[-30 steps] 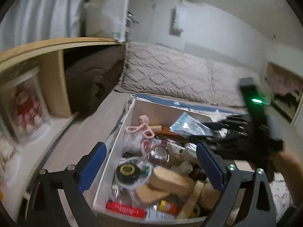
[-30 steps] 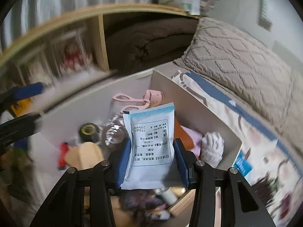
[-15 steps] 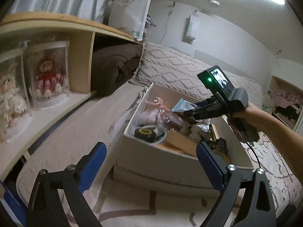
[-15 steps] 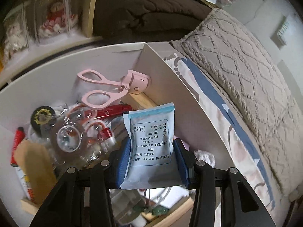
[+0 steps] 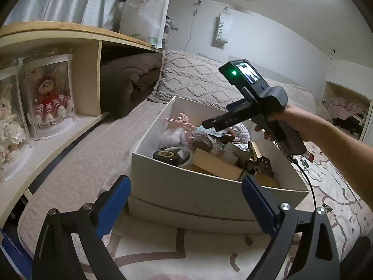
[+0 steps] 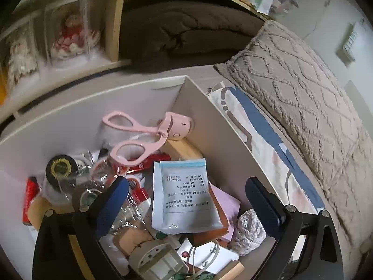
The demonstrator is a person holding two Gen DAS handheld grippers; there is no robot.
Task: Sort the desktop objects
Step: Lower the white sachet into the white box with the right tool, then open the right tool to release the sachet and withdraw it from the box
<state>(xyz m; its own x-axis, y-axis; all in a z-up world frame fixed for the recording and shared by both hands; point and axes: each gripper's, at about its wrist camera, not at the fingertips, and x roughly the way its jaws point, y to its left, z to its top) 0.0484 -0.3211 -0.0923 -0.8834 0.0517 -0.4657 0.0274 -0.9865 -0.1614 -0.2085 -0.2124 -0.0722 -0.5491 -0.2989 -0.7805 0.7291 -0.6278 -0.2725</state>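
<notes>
Packet: white pouch [image 6: 186, 196] with blue top strip and printed text, lower centre of the right wrist view; lies flat on the clutter in the box, between the right pads but touching neither.
Box: white carton [image 5: 193, 186], centre of the left wrist view, sits on the patterned bed cover; full of mixed items.
Right gripper [image 6: 186, 205]: jaws opening, spread wide, blue pads clear of the packet on both sides; tilted steeply down into the box.
Right hand [image 5: 286, 121]: right of centre in the left wrist view, wrapped round the black handle, bare forearm runs in from the right edge, device over the box's far end.
Left gripper [image 5: 186, 200]: lower centre, jaws wide apart, nothing between the pads; aimed at the box's near wall, outside it.
Other contents: pink curler [image 6: 144, 135] at the far corner, black tape roll [image 6: 60, 168] at left, lace ball [image 6: 249, 231] lower right.
Background: wooden shelf [image 5: 88, 81] upper left with boxed doll [image 5: 49, 98].
</notes>
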